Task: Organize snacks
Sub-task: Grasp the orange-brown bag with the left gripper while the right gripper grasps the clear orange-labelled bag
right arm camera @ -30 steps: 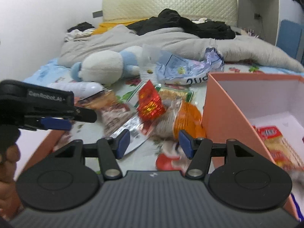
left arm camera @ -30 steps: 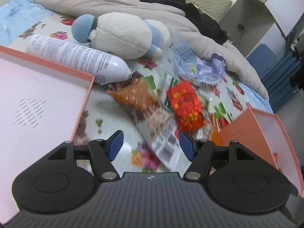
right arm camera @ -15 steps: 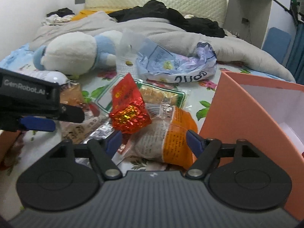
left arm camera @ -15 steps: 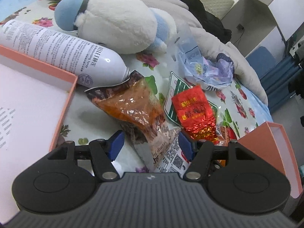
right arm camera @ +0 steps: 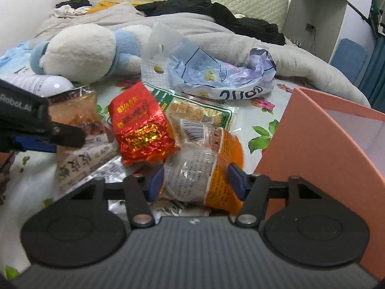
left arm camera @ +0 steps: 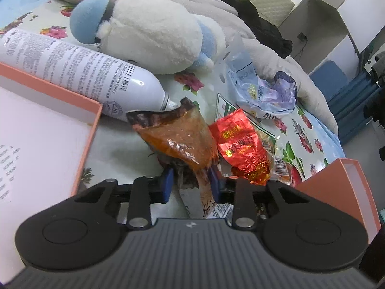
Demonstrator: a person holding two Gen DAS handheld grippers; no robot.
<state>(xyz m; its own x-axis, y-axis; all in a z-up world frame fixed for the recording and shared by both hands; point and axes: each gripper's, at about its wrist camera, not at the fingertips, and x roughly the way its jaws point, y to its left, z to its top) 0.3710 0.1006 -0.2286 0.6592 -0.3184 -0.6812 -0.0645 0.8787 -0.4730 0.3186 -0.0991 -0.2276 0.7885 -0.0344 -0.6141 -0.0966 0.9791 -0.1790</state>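
Note:
A brown-orange snack bag (left arm camera: 179,136) lies by the spray can, and my left gripper (left arm camera: 190,184) is closing on its lower end, both blue pads against it. In the right wrist view an orange-and-clear packet (right arm camera: 204,166) sits between the closing jaws of my right gripper (right arm camera: 196,182), pads touching both sides. A red foil pack (right arm camera: 142,125) leans on the pile between the two bags, also visible as the red foil pack (left arm camera: 243,147) right of my left gripper. The left gripper (right arm camera: 36,130) shows at the left edge there.
An orange box (right arm camera: 312,139) stands at the right, an orange tray (left arm camera: 92,122) at the left. A white spray can (left arm camera: 79,72), a plush toy (left arm camera: 149,31), a crumpled blue-white plastic bag (right arm camera: 216,77) and a green-edged cracker pack (right arm camera: 197,113) lie on the floral bedsheet.
Both grippers moved forward and down into the snack pile. The left jaws narrowed onto the brown bag; the right jaws widened, then narrowed onto the orange packet.

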